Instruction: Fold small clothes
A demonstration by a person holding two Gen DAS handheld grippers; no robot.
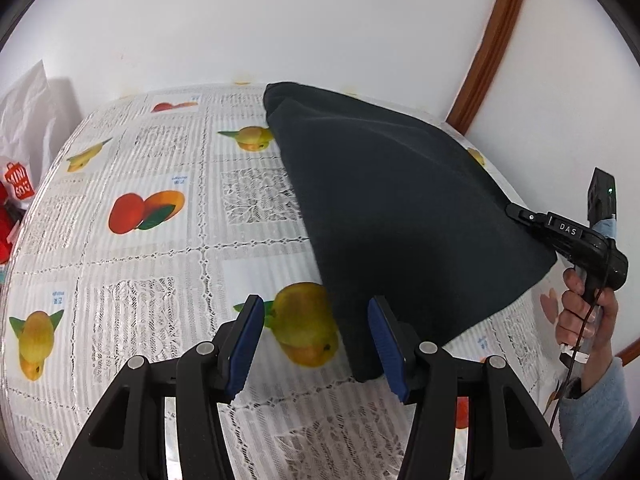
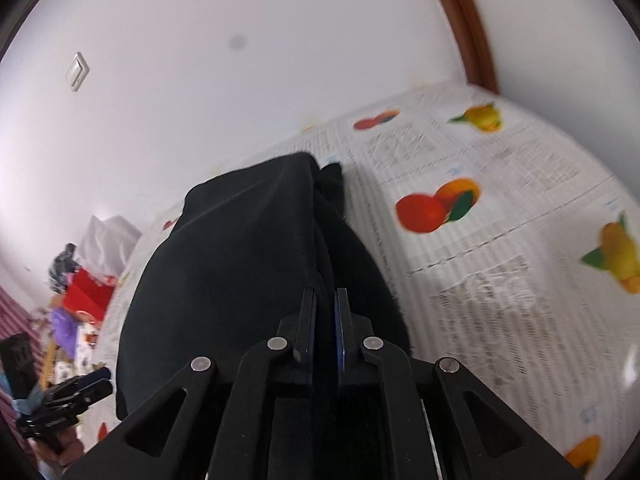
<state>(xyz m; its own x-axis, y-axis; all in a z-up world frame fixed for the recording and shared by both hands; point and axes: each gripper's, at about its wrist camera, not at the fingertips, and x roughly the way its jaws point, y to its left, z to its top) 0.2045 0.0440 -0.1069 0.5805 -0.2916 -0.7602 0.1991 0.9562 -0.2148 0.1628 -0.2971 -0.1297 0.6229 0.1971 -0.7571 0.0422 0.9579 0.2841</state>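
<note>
A dark navy garment (image 1: 400, 208) lies partly on the fruit-print tablecloth (image 1: 160, 208), one side lifted off it. My right gripper (image 1: 516, 213) is shut on the garment's right edge and holds it raised. In the right wrist view the garment (image 2: 240, 264) hangs in front of the shut right gripper (image 2: 325, 300), pinched between the blue pads. My left gripper (image 1: 316, 312) is open and empty, low over the table; the garment's near corner lies just inside its right finger (image 1: 386, 344). The left gripper also shows in the right wrist view (image 2: 96, 384).
A white wall runs behind the table, with a brown wooden door frame (image 1: 492, 44) at the right. A white bag and red items (image 1: 16, 184) stand off the table's left end. Red, purple and white clutter (image 2: 80, 292) shows there in the right wrist view.
</note>
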